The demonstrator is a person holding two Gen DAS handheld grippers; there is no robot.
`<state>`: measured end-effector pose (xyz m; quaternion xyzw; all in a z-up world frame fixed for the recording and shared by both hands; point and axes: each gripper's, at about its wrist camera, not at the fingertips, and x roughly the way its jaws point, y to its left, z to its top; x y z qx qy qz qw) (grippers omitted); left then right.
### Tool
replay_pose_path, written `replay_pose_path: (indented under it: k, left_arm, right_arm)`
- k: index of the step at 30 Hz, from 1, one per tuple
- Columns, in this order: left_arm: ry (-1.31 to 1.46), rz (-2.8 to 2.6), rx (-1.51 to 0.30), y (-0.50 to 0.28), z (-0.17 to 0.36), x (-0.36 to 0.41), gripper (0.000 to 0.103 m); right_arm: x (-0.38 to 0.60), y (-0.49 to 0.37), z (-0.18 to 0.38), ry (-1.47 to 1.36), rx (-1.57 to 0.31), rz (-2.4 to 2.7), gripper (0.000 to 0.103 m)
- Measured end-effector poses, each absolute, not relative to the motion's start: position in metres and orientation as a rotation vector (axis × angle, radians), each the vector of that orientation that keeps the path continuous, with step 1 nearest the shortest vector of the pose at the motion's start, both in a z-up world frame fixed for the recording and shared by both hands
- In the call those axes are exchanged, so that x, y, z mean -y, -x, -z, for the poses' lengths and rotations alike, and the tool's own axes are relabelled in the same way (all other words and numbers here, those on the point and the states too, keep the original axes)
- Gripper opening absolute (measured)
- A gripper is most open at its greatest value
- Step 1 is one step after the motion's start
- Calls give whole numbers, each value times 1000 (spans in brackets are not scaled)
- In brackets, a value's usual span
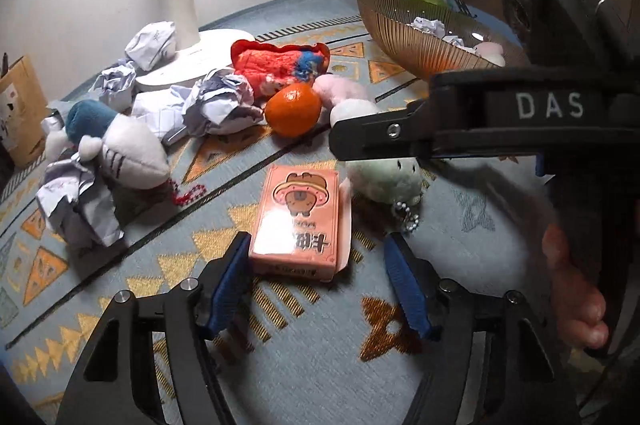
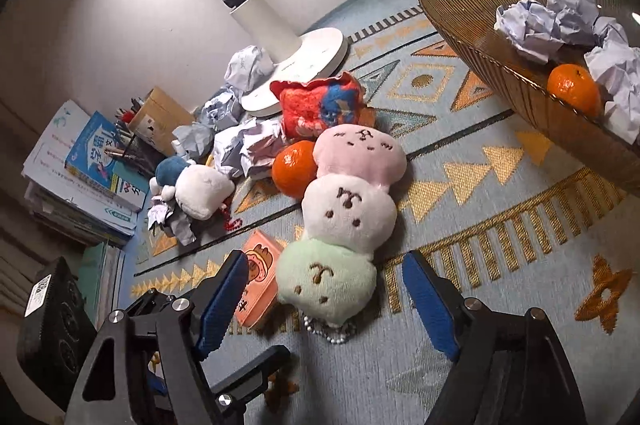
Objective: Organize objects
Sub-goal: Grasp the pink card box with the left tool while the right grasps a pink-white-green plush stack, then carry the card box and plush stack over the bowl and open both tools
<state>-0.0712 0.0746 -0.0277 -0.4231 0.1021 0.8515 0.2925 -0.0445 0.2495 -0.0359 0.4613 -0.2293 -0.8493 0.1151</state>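
Observation:
A pink card box with a cartoon print lies flat on the patterned rug. My left gripper straddles its near end; the left blue pad sits right at the box's corner and the right pad stands well clear. A three-ball plush, pink, white and green, lies lengthwise beside the box. My right gripper is open around its green end, with gaps on both sides. In the left wrist view the right tool's black housing hangs over the green ball.
A ribbed amber bowl at the right holds crumpled paper and a mandarin. Another mandarin, a red pouch, paper balls, a shark plush and a lamp base crowd the back. Books stack left. Toes show at right.

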Motion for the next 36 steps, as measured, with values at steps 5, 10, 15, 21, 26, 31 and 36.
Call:
replay_pose_path:
  k: [5,10,15,21,26,31,36]
  left_arm:
    - [1128,-2305,-271,80,26,-83,41]
    - [1149,-2312,-135,73,25,-67,37]
    - [1135,-2416,4,40,16,-37,37]
    - [1197,-2476,191,18,20,-18,37]
    - [1154,-2545,217,17,27,-13,37]
    - [1183,-2574,128,13,30,-25,37]
    - [1181,-2578,54,9,31,-33,37]
  right_arm:
    - [-240,61,35,-1363,593,2558,59]
    - [-237,62,36,-1335,511,2583,49]
    - [-249,32,13,-1239,524,2550,49]
    - [-220,-25,5,-1238,-63,2564,49]
    - [-212,-26,31,-1302,-104,2516,56]
    - [-222,-28,41,-1273,53,2524,69]
    - [-214,-31,40,-1261,11,2555,69]
